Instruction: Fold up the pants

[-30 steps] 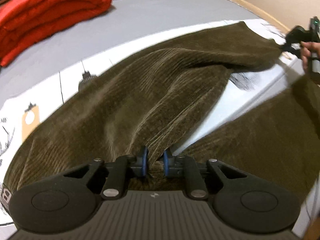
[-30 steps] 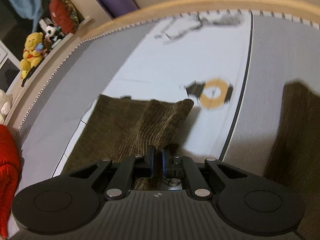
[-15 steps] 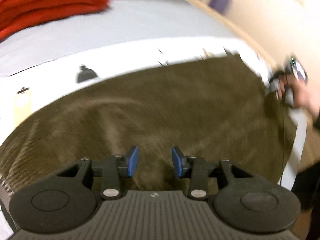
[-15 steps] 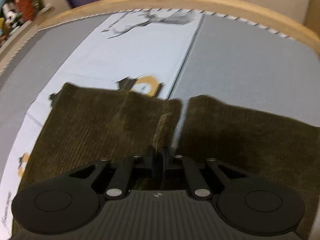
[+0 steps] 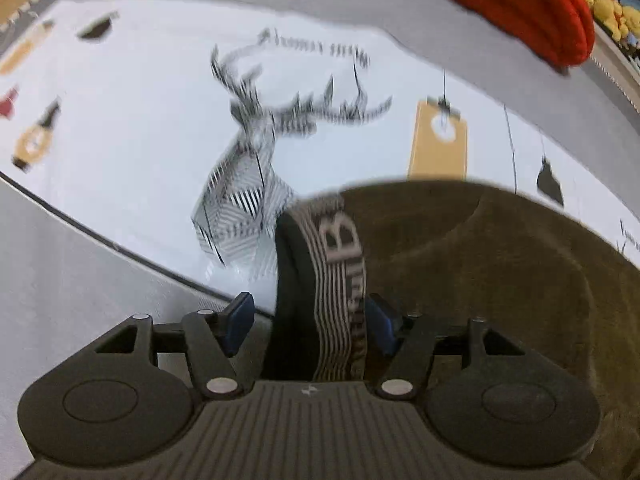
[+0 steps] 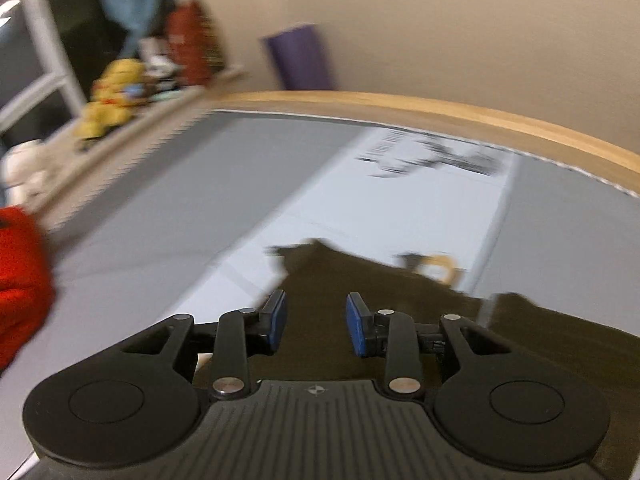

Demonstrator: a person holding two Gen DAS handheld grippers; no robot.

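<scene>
The olive-brown corduroy pants [image 5: 480, 264] lie on the bed, folded lengthwise. Their striped, lettered waistband [image 5: 340, 280] stands between the blue pads of my left gripper [image 5: 310, 320], which is open around it without pinching. In the right wrist view the leg ends of the pants [image 6: 360, 280] lie flat under and ahead of my right gripper [image 6: 316, 326], which is open and empty just above the cloth.
A white sheet printed with a striped deer [image 5: 256, 132] and an orange tag [image 5: 440, 144] covers the grey bed [image 6: 200, 192]. A folded red blanket [image 5: 500, 0] lies at the far side. A wooden bed edge [image 6: 440, 110], a shelf with plush toys [image 6: 108, 100] and a wall stand beyond.
The left gripper opened, let go of the leg and swung to the waistband. The right gripper let go of the leg end, opened and lifted slightly. The pants now lie flat.
</scene>
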